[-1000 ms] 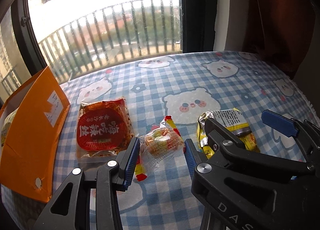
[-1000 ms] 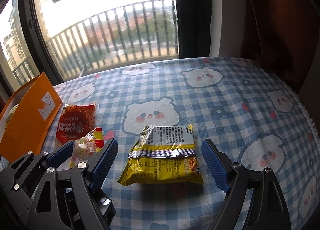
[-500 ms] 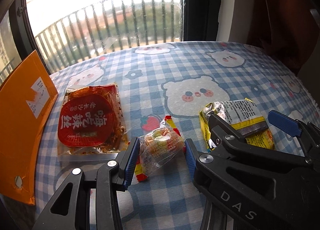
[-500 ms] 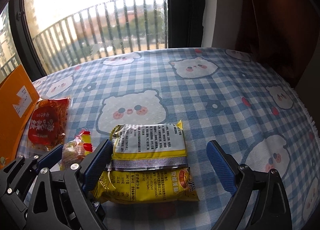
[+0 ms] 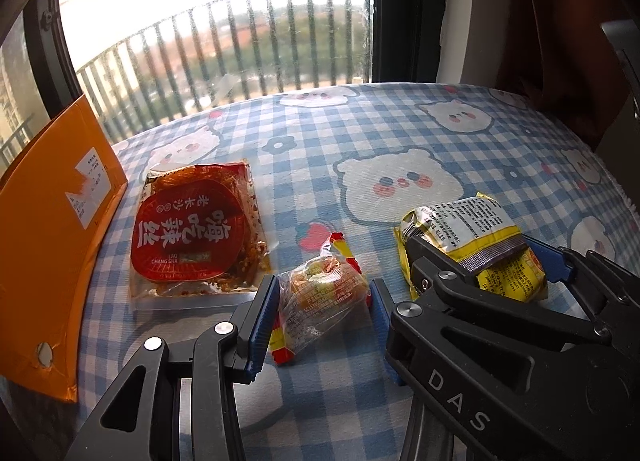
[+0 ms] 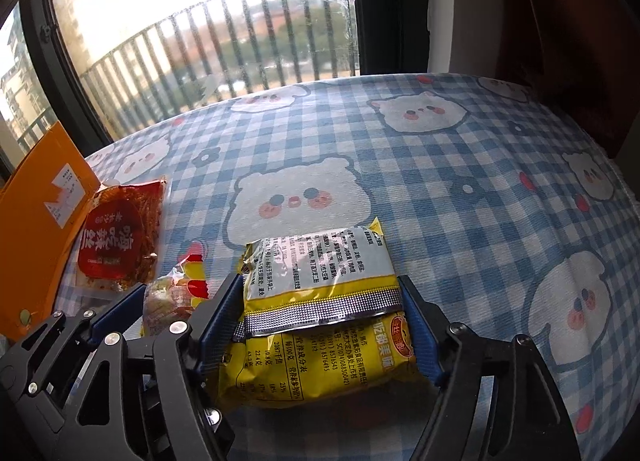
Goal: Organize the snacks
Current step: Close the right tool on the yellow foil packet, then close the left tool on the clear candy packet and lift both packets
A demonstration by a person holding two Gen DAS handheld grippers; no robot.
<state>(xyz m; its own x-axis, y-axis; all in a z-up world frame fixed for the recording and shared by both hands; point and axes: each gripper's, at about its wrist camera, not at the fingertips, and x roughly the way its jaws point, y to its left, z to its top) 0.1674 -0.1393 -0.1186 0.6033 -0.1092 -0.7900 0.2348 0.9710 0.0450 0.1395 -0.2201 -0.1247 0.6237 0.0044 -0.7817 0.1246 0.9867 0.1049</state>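
Note:
My left gripper is shut on a small clear snack packet with red and yellow ends, resting on the table. My right gripper is shut on a yellow and silver snack bag, its blue pads pressed against both sides. The right gripper also shows in the left wrist view, holding the yellow bag. The small packet shows in the right wrist view. A red spicy-strip packet lies flat at left, beside an open orange box.
The table wears a blue checked cloth with white bears. A window with a railing stands behind the table. A dark curtain hangs at the right. The table's right edge is near.
Both grippers have moved forward and closed: the left pads now squeeze the small packet, and the right pads now grip the yellow bag, which they only straddled before.

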